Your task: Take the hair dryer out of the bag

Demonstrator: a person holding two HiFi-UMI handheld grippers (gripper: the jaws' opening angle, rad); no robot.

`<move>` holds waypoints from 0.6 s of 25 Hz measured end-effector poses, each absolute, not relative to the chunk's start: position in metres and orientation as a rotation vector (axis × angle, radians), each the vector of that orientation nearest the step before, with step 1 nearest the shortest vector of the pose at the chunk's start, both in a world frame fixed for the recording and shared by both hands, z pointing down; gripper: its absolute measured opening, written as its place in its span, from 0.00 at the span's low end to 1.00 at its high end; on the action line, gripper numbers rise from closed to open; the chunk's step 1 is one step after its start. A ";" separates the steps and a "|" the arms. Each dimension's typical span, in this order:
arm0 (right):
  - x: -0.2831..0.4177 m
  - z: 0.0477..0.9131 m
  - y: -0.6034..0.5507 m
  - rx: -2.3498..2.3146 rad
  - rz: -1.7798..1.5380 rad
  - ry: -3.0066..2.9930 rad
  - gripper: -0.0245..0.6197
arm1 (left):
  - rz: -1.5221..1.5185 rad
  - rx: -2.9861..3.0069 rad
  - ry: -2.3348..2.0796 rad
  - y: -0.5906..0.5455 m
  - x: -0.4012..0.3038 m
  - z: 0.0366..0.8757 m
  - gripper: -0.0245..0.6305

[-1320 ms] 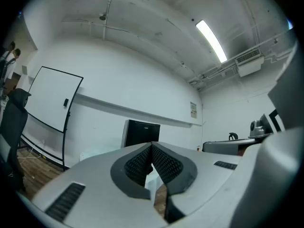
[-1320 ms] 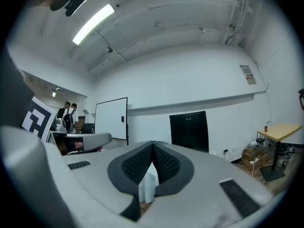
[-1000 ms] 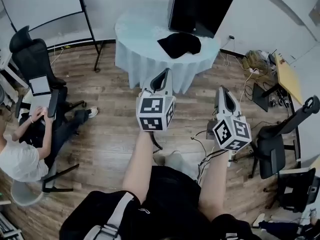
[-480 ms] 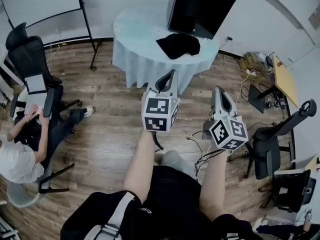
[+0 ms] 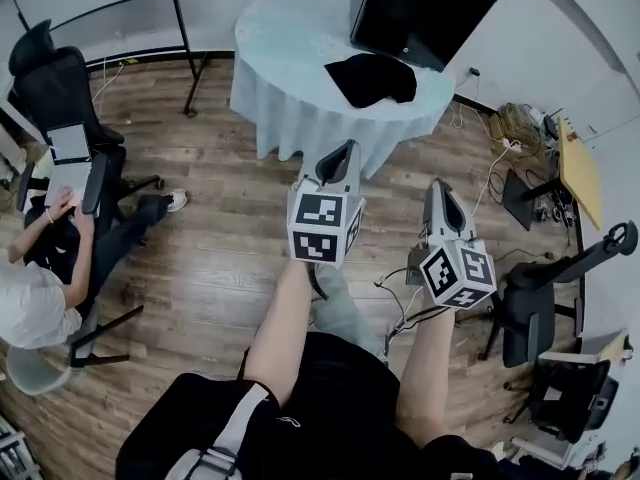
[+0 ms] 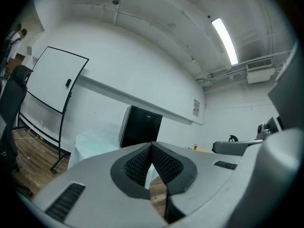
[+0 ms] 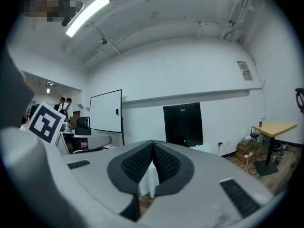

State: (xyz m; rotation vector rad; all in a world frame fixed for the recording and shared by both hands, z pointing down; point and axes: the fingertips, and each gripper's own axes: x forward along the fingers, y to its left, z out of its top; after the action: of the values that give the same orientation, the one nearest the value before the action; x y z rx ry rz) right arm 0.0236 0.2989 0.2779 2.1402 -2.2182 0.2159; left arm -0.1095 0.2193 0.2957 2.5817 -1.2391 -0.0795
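A wood floor (image 5: 210, 258) fills most of the room. On it stands a round table (image 5: 290, 58) with a pale cloth. A big black box (image 5: 420, 13) is at the table's far side, and the black bag (image 5: 372, 76) lies on the cloth just beside it. The hair dryer cannot be seen. The left gripper (image 5: 347, 148) and the right gripper (image 5: 437, 186) are side by side, well away from the table. Each has its fingers pressed together on nothing.

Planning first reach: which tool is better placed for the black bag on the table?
Left, probably: left tool sits nearer the black bag than right tool; both shut, empty, short of the table.
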 end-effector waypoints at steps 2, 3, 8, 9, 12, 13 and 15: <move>0.023 0.291 0.286 2.142 0.272 -2.233 0.05 | -0.054 2.599 -1.238 0.217 -0.109 0.301 0.06; 0.017 0.296 0.277 2.128 0.295 -2.252 0.05 | -0.046 2.602 -1.254 0.213 -0.115 0.302 0.06; -0.014 0.310 0.237 2.006 0.337 -2.353 0.05 | -0.051 2.514 -1.340 0.180 -0.150 0.313 0.06; -0.013 0.314 0.231 1.997 0.352 -2.354 0.05 | -0.059 2.496 -1.346 0.174 -0.153 0.314 0.06; 0.004 0.325 0.214 2.007 0.404 -2.327 0.05 | -0.059 2.481 -1.356 0.155 -0.149 0.316 0.06; 0.013 0.328 0.207 2.022 0.411 -2.307 0.05 | -0.047 2.482 -1.347 0.149 -0.143 0.319 0.06; 0.031 0.331 0.193 2.036 0.376 -2.244 0.05 | -0.014 2.484 -1.314 0.136 -0.123 0.329 0.06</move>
State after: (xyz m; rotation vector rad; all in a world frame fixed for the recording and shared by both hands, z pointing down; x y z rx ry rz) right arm 0.0314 0.1933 0.3310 2.0361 -2.2441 0.3765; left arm -0.1233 0.1363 0.3287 2.4836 -1.3143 -0.0139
